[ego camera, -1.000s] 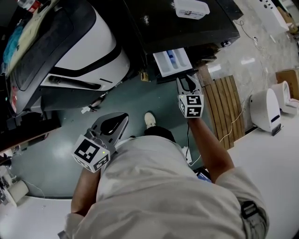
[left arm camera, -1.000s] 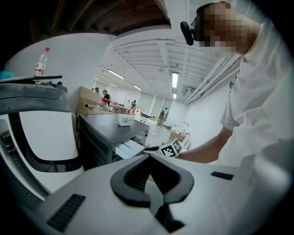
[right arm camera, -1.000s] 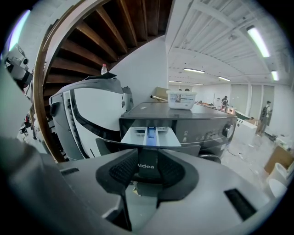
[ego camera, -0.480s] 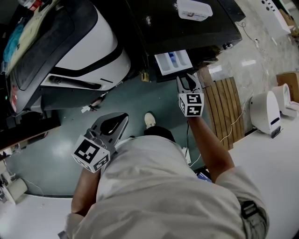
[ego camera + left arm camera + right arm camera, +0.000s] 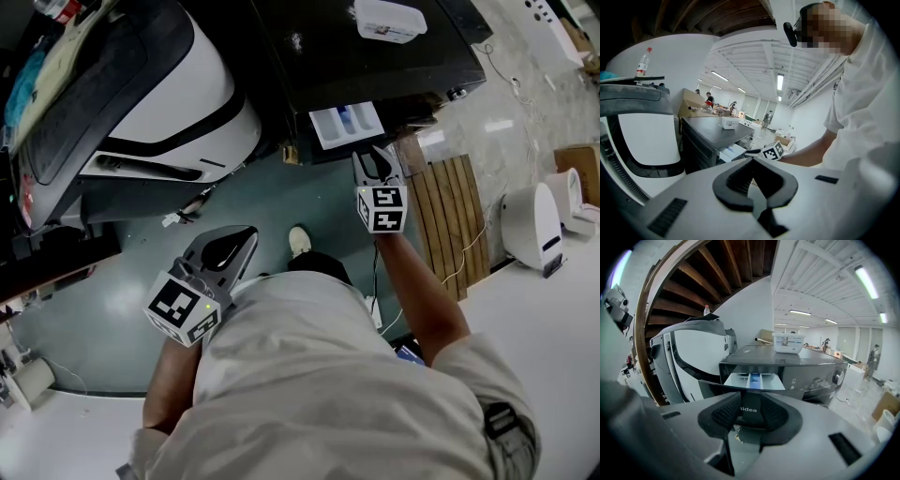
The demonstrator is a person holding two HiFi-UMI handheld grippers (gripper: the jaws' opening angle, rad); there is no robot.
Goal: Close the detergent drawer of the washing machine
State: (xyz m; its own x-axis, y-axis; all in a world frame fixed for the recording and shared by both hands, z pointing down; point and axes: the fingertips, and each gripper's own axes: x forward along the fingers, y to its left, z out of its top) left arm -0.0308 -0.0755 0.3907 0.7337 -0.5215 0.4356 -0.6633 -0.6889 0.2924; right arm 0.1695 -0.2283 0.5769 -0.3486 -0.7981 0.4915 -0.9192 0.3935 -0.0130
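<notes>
The black washing machine (image 5: 375, 56) stands at the top of the head view with its white detergent drawer (image 5: 345, 127) pulled partly out. My right gripper (image 5: 375, 157) is shut, its tips against the drawer's dark front. In the right gripper view the drawer (image 5: 754, 380) shows a blue insert, just above my right gripper (image 5: 749, 401), and "Midea" print shows between the pads. My left gripper (image 5: 244, 236) hangs shut and holds nothing, low at the left, well away from the machine. The left gripper view shows my left gripper (image 5: 752, 161) and, beyond it, the drawer (image 5: 732, 152).
A white lidded box (image 5: 389, 19) sits on top of the washing machine. A large white and black appliance (image 5: 159, 94) stands at the left. A wooden slatted board (image 5: 455, 216) and a white device (image 5: 532, 220) are at the right. The person's shoe (image 5: 300, 241) is on the green floor.
My right gripper has edged toward the machine and the drawer has slid in a little. My left gripper has not moved.
</notes>
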